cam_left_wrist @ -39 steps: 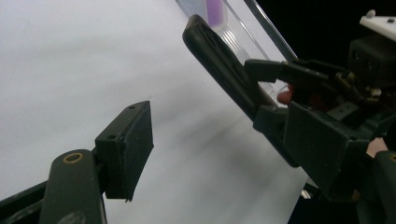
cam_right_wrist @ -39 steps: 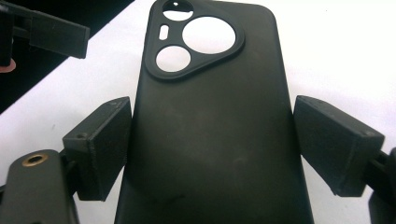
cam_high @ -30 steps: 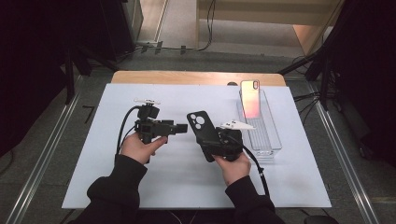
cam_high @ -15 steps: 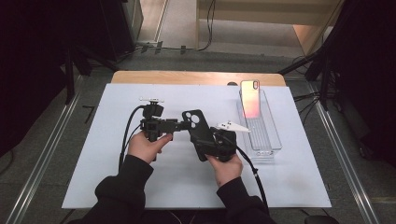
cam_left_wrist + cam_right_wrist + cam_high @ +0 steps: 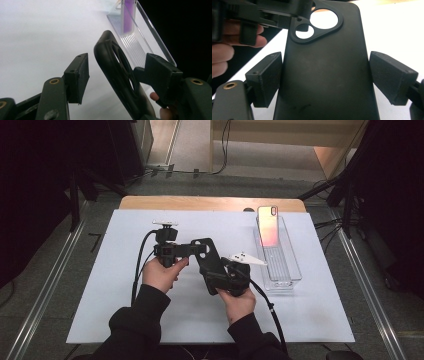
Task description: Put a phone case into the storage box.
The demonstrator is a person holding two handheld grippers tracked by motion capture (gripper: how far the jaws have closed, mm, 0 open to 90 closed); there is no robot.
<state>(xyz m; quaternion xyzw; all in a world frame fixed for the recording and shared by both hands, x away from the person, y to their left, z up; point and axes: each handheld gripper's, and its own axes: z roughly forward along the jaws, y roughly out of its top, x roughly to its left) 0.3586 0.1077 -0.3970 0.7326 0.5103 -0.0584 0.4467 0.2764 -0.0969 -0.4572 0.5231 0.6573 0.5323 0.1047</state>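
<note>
Above the desk (image 5: 100,270), holds black phone case (image 5: 206,262) aloft, right gripper (image 5: 324,77) clamped on its long edges. Has just been closing left gripper (image 5: 117,72), pads apart, around camera-cutout corner. Risks twisting case loose if squeezed off-centre.

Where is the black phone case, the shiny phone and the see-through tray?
black phone case (image 5: 324,75), right gripper view, on its flat back.
shiny phone (image 5: 267,225), high view, on its pink-orange face.
see-through tray (image 5: 292,270), high view, on its right wall.
</note>
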